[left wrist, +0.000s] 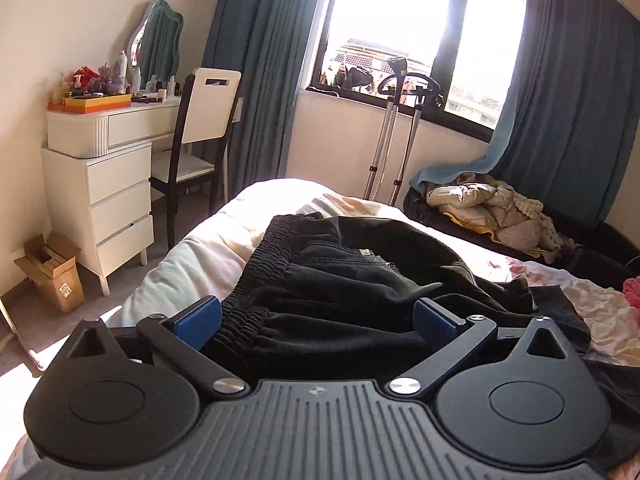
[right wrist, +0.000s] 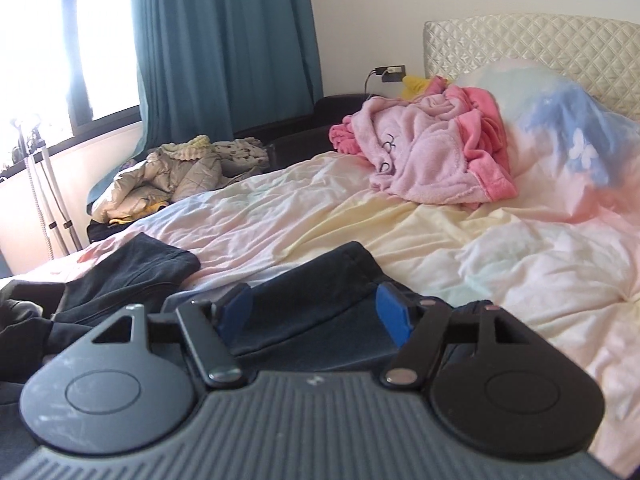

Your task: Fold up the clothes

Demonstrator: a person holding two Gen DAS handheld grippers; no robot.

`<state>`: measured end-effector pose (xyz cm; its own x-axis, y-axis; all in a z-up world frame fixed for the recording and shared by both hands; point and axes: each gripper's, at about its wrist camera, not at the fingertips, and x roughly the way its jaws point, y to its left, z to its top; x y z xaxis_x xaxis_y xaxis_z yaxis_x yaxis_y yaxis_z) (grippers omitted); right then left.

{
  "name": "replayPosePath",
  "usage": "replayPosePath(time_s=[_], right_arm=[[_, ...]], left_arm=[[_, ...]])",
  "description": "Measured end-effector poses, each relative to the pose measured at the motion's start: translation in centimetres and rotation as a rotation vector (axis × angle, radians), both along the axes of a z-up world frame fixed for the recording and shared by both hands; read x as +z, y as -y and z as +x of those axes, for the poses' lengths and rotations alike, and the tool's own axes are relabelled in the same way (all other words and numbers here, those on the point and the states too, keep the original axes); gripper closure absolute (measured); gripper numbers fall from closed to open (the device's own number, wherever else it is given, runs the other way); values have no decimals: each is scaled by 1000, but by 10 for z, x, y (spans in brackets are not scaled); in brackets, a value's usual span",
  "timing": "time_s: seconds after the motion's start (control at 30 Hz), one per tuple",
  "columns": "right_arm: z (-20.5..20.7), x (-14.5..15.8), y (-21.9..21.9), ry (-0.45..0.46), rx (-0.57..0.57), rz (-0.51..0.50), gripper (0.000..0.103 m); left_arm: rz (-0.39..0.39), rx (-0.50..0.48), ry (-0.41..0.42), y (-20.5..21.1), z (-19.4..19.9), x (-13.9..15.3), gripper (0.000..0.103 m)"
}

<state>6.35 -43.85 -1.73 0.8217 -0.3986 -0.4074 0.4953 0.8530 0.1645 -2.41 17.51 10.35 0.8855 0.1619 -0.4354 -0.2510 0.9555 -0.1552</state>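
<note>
On the bed [right wrist: 460,240], black trousers [left wrist: 360,280] lay at six o'clock; the left gripper [left wrist: 316,316] gaped wide, the right gripper [right wrist: 316,308] part-open, both holding nothing.

Trousers [left wrist: 360,280] on bed [left wrist: 224,248], dresser [left wrist: 100,184] left, jacket [left wrist: 488,212] right.

Black trousers [left wrist: 360,280] lying on pastel pink-yellow-white bedsheet [right wrist: 360,220]; pink fluffy robe [right wrist: 432,152] sitting by blue-and-white pillow [right wrist: 568,128]; teal curtains [right wrist: 224,48] hanging; blue pads [left wrist: 198,322] showing on black hand-held gripper [left wrist: 316,320]; white dresser [left wrist: 100,184].
</note>
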Motion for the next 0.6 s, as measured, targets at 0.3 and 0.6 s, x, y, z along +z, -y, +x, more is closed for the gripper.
replayPosePath(time_s=[0.3, 0.6], right_arm=[[8, 0, -67, 59, 253, 34, 33], [28, -10, -89, 126, 409, 84, 34]], left_arm=[[93, -120, 4, 71, 25, -3, 0], [142, -221, -50, 134, 88, -27, 0]])
